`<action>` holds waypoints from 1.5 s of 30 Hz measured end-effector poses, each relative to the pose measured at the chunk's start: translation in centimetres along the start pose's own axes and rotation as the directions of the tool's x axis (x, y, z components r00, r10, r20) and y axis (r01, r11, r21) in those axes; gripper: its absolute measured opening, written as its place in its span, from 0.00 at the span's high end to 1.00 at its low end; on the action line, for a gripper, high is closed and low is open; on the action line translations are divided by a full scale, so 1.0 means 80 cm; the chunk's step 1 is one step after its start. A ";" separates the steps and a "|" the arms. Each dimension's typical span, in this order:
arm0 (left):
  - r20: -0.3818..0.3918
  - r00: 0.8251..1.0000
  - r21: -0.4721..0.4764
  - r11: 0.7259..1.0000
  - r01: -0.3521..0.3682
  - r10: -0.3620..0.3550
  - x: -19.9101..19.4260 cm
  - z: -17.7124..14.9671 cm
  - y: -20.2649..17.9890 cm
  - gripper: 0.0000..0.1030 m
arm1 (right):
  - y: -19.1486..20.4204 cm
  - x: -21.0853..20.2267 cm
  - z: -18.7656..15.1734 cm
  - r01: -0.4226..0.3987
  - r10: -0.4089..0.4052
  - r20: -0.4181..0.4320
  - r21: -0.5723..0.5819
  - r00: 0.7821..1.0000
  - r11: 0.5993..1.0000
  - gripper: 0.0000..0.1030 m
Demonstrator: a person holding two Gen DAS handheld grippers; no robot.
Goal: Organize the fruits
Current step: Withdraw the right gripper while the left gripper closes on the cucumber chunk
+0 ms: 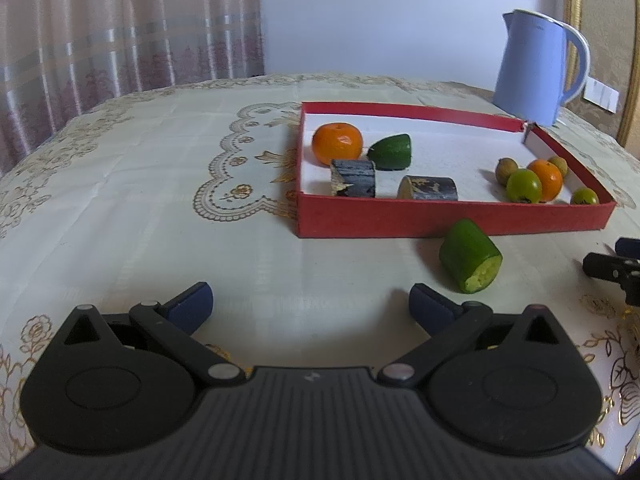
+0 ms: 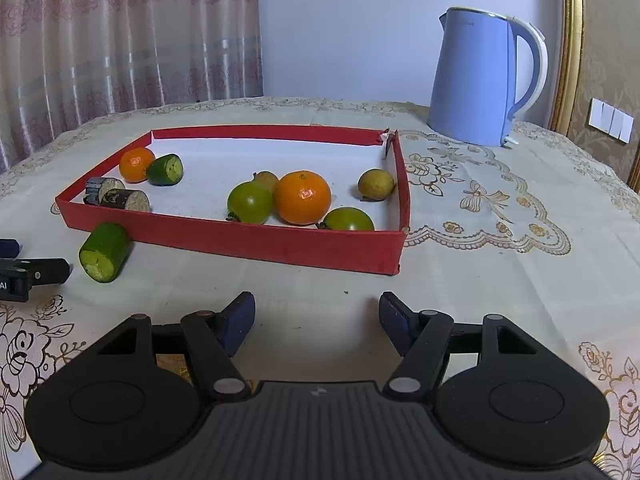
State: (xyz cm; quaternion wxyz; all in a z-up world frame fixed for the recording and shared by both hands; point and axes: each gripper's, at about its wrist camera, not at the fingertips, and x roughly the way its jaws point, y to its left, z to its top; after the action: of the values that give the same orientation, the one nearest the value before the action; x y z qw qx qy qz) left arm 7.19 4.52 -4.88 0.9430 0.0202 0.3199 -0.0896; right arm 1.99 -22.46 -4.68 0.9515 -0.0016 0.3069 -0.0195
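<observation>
stray cucumber piece outside the box, between the two hand-held grippers

cucumber piece (image 1: 471,257) lies on the desk (image 1: 160,208), just in front of the near wall of the red box (image 1: 440,220), touching it or nearly so; contact cannot be settled. from the left hand-held gripper (image 1: 310,306) it sits ahead and to the right. from the right hand-held gripper (image 2: 317,316) it sits ahead and well to the left. by my reading the left one is nearer. long axis runs obliquely from the box wall toward the near side, cut pale face turned to the cameras, so jaws would likely need to cross the green flanks.

both hand-held grippers stand spread with nothing between the pads; the left looks wider than the right.

inside the box: at its left end a tangerine (image 1: 337,144), a second cucumber piece (image 1: 391,151) and two dark stubby cylinders (image 1: 394,186); at the right end a cluster of green and yellowish round fruits around another tangerine (image 2: 302,197). blue kettle (image 2: 480,80) stands behind, clear of the work.

hard to make out: what the dark cylinders are. each hand-held gripper shows only as a clipped black tip at the edge of the other's view. no hands visible.
</observation>
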 end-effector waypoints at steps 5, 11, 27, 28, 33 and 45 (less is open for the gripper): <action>0.019 0.997 -0.105 0.991 0.079 -0.078 -0.019 0.013 0.005 0.00 | -0.008 0.004 0.001 -0.002 0.003 -0.014 0.036 1.000 0.999 0.22; 0.010 0.994 -0.091 0.990 0.111 -0.111 -0.024 0.024 -0.015 0.00 | -0.004 0.005 0.001 0.003 -0.002 -0.017 0.028 1.000 1.000 0.21; -0.055 0.994 -0.077 0.993 0.086 -0.090 0.011 0.033 -0.070 0.00 | -0.005 0.006 0.001 0.003 -0.002 -0.018 0.026 1.000 1.000 0.19; -0.057 0.995 -0.078 0.994 0.078 -0.082 0.014 0.033 -0.072 0.00 | -0.005 0.006 0.001 0.003 -0.002 -0.018 0.026 1.000 1.000 0.19; -0.063 0.998 -0.061 0.998 0.014 -0.018 0.022 0.033 -0.081 0.00 | -0.004 0.006 0.001 0.003 -0.003 -0.018 0.026 1.000 1.000 0.18; -0.031 1.000 -0.008 1.000 0.000 0.000 0.022 0.026 -0.087 0.13 | -0.004 0.006 0.001 0.004 -0.003 -0.018 0.025 1.000 1.000 0.18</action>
State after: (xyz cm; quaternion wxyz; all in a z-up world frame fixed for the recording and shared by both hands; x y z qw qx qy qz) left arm 8.56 -2.79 -4.13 0.9380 0.0178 0.3349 -0.0881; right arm 2.40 -22.82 -4.91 0.9486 0.0102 0.3153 -0.0250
